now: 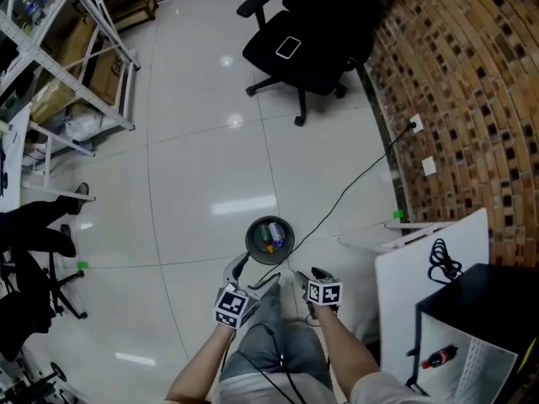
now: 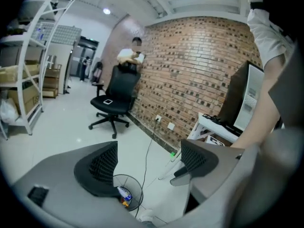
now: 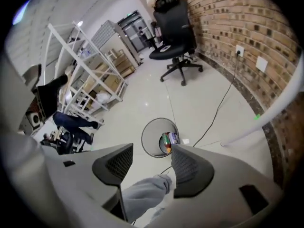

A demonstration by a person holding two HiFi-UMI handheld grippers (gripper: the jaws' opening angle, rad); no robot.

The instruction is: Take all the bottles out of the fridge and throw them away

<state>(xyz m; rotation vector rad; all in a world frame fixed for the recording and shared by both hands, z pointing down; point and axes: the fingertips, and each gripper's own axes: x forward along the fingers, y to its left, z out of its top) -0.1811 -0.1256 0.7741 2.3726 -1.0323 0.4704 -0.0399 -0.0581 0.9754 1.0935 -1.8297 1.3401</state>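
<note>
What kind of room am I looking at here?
Probably an office or lab workroom: a black swivel office chair stands by a brown brick wall, and white metal shelving holds cardboard boxes.

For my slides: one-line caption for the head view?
Empty left gripper and right gripper near wire bin of bottles; one bottle in fridge.

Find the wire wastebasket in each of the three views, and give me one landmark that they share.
Head view: wastebasket low, near the centre.
Left gripper view: wastebasket at the bottom, left of centre.
Right gripper view: wastebasket near the centre, slightly low.
Shared landmark: the black office chair beside the brick wall.
</note>
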